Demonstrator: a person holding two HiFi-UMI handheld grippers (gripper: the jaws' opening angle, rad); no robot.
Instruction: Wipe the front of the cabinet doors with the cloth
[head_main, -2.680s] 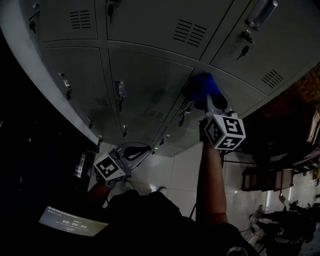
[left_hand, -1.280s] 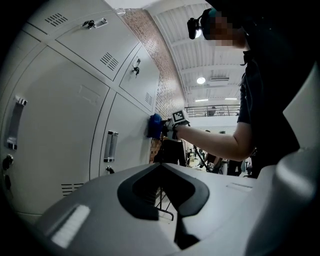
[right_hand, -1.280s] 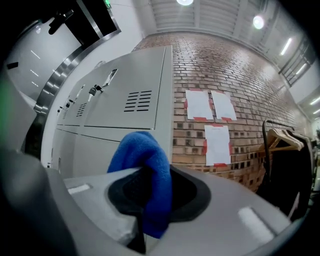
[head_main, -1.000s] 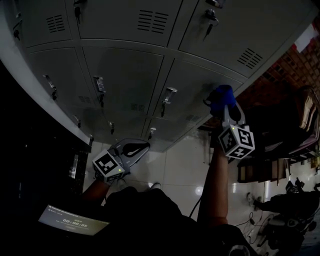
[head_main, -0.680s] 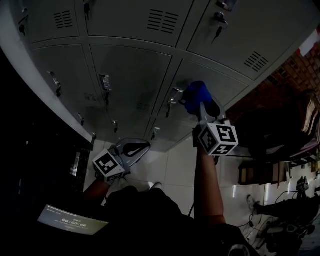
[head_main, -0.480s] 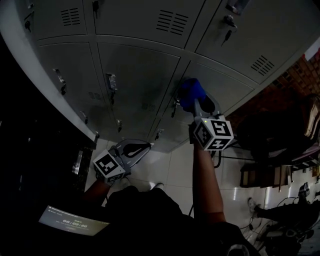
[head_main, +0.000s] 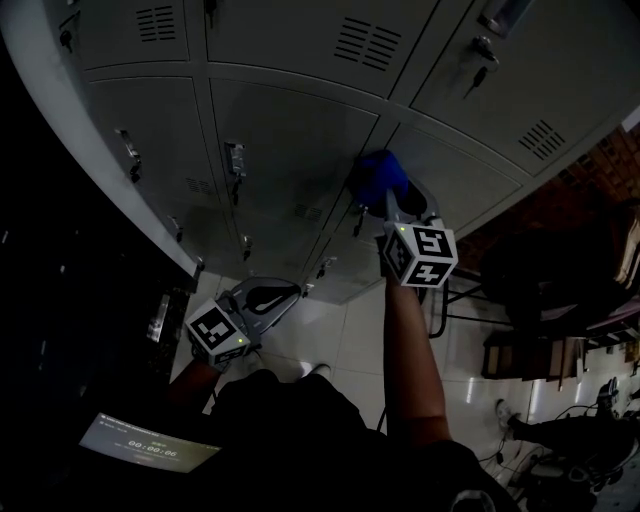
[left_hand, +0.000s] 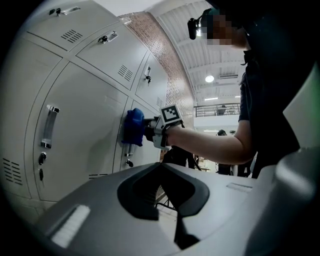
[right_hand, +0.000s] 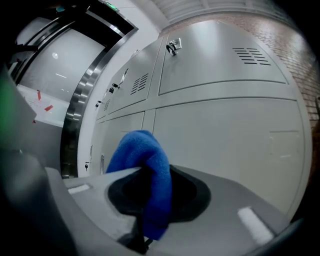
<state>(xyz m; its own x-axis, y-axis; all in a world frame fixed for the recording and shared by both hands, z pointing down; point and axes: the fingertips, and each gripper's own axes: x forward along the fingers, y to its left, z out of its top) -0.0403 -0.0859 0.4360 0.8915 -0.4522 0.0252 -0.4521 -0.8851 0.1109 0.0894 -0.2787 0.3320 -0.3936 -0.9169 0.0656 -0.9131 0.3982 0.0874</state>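
Grey metal cabinet doors fill the upper field, each vented and fitted with a handle and lock. Pale tiled floor lies below them. The right tongs are raised to a middle-row door, clenched on a blue cloth; the cloth is folded over the tips and pressed against the door front, just beside its handle. The left tongs are held low, well apart from the doors, tips closed together with nothing between them.
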